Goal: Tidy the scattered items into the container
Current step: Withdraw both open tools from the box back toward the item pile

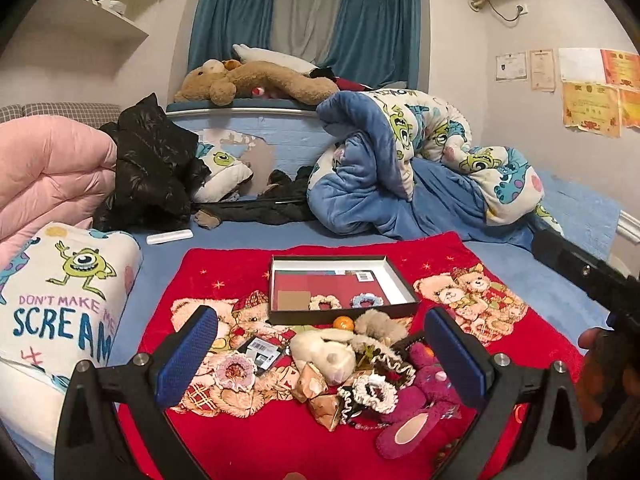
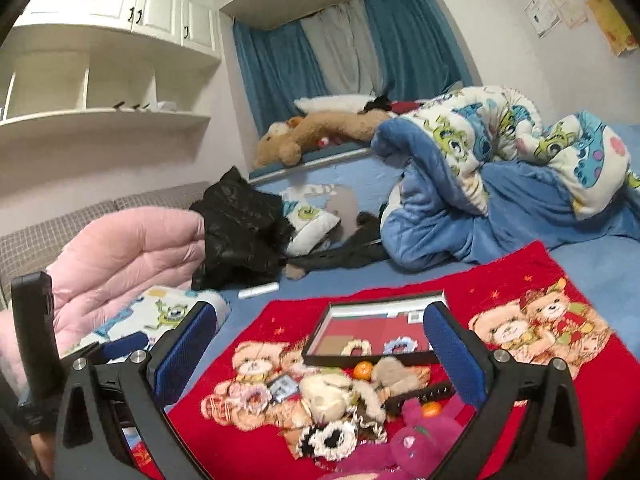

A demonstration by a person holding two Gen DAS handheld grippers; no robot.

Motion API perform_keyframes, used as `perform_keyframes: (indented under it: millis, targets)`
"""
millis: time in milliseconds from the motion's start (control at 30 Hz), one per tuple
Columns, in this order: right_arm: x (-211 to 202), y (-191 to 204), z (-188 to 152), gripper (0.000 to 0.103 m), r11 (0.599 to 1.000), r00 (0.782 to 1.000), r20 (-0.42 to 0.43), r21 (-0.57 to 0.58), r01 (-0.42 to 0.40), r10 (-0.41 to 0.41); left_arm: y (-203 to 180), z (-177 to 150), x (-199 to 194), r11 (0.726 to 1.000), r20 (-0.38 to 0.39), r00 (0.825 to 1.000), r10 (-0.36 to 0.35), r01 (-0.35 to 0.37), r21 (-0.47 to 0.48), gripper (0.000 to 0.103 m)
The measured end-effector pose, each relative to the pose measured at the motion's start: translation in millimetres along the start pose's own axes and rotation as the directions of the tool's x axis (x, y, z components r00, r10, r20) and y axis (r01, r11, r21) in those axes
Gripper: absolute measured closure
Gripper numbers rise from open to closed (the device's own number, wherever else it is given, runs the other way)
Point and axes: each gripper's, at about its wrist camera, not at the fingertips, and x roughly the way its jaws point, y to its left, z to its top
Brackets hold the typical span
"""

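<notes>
A shallow black box (image 1: 340,316) lies on a red bear-print blanket (image 1: 248,440), with a cream scrunchie (image 1: 325,302) and a blue scrunchie (image 1: 366,301) inside. In front of it is a heap: cream plush (image 1: 326,354), orange ball (image 1: 344,324), pink scrunchie (image 1: 235,370), black-and-white scrunchie (image 1: 374,394), magenta plush (image 1: 416,404), gold-wrapped pieces (image 1: 312,384). My left gripper (image 1: 321,313) hangs open above the heap, holding nothing. In the right wrist view the box (image 2: 372,358), cream plush (image 2: 324,396) and magenta plush (image 2: 408,444) lie below my right gripper (image 2: 320,308), which is open and empty.
A rumpled blue monster-print duvet (image 1: 420,168) lies behind the blanket, with a black jacket (image 1: 152,160) and pink quilt (image 1: 52,176) at the left. A folded monster-print pillow (image 1: 60,304) sits close on the left. A hand (image 1: 600,360) shows at the right edge.
</notes>
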Motion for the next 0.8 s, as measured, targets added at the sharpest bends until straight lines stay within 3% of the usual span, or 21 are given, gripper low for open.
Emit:
perform_keyframes:
  millis: [233, 400, 500, 567, 700, 800]
  targets:
    - [20, 0, -39, 0.000, 0.999, 1.000, -0.025, -0.050, -0.012, 0.010, 4, -43, 64, 0.999, -0.110, 0.993, -0.041, 0.043, 0.015, 0.000]
    - [52, -1, -68, 0.000, 0.997, 0.995, -0.104, -0.080, -0.008, -0.001, 10, -78, 107, 1.000, -0.194, 0.981, -0.009, 0.013, 0.020, 0.000]
    - [69, -5, -86, 0.000, 0.997, 0.989, -0.146, -0.079, -0.014, 0.002, 5, -92, 120, 0.997, -0.222, 0.975, 0.030, -0.014, 0.071, 0.000]
    - [79, -8, -100, 0.000, 0.993, 0.986, -0.155, -0.108, 0.041, -0.058, 1, -102, 128, 0.994, -0.238, 0.970, 0.051, -0.026, 0.109, 0.000]
    - [93, -19, -121, 0.001, 0.990, 0.971, -0.213, -0.117, 0.082, -0.105, -4, -114, 138, 0.992, -0.277, 0.960, 0.041, -0.006, 0.128, 0.000]
    - [99, -28, -130, 0.005, 0.993, 0.962, -0.258, -0.097, 0.069, -0.092, -7, -120, 143, 0.988, -0.294, 0.955, 0.050, -0.005, 0.152, 0.000]
